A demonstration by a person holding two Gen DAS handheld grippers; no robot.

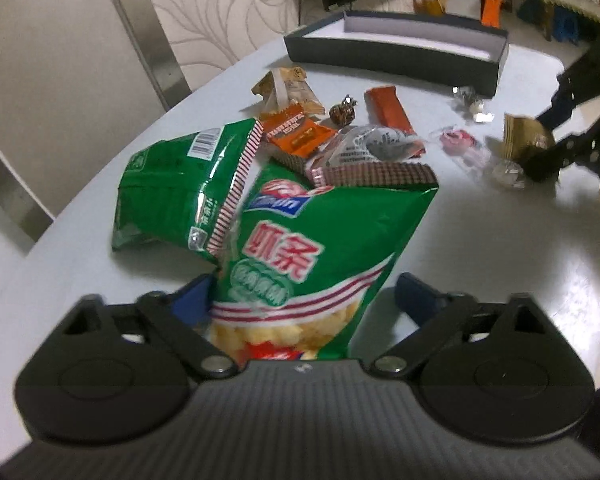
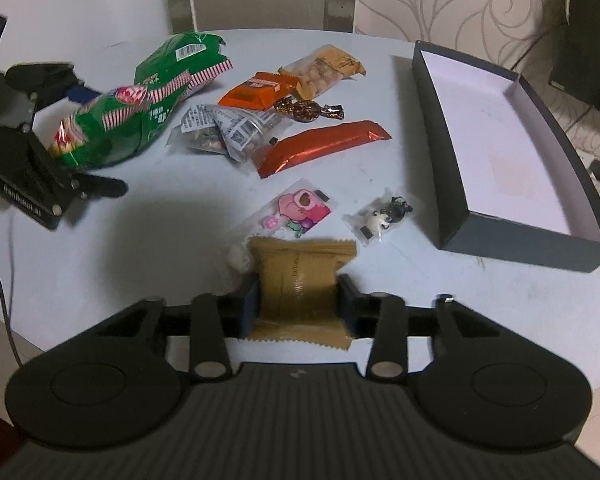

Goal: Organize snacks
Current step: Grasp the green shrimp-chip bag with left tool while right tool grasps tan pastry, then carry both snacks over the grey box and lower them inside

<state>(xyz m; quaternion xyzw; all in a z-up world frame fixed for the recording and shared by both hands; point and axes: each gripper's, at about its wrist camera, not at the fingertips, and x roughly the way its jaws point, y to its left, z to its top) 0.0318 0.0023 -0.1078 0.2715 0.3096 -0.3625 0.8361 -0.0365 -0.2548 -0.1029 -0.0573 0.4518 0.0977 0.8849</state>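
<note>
White table (image 2: 380, 280) cluttered: orange wrapper (image 2: 256, 94), peanut pack (image 2: 322, 68), twisted candy (image 2: 306, 110), clear nut pouch (image 2: 228, 132), pink sticker pack (image 2: 300, 210), small clear packet (image 2: 380, 218). Red bar (image 2: 320, 152) lies flat, long axis slanting up toward the dark box (image 2: 500, 240). Box sits open at the table's right, white floor bare. Two green chip bags: one (image 1: 180, 188) lying flat, other (image 1: 320, 240) between left gripper (image 1: 300, 300) fingers, top end pointing away; right pad stands clear of it, not clamped. Right gripper (image 2: 298, 300) fingers pinch a tan packet (image 2: 300, 272) near the table's near edge.
</note>
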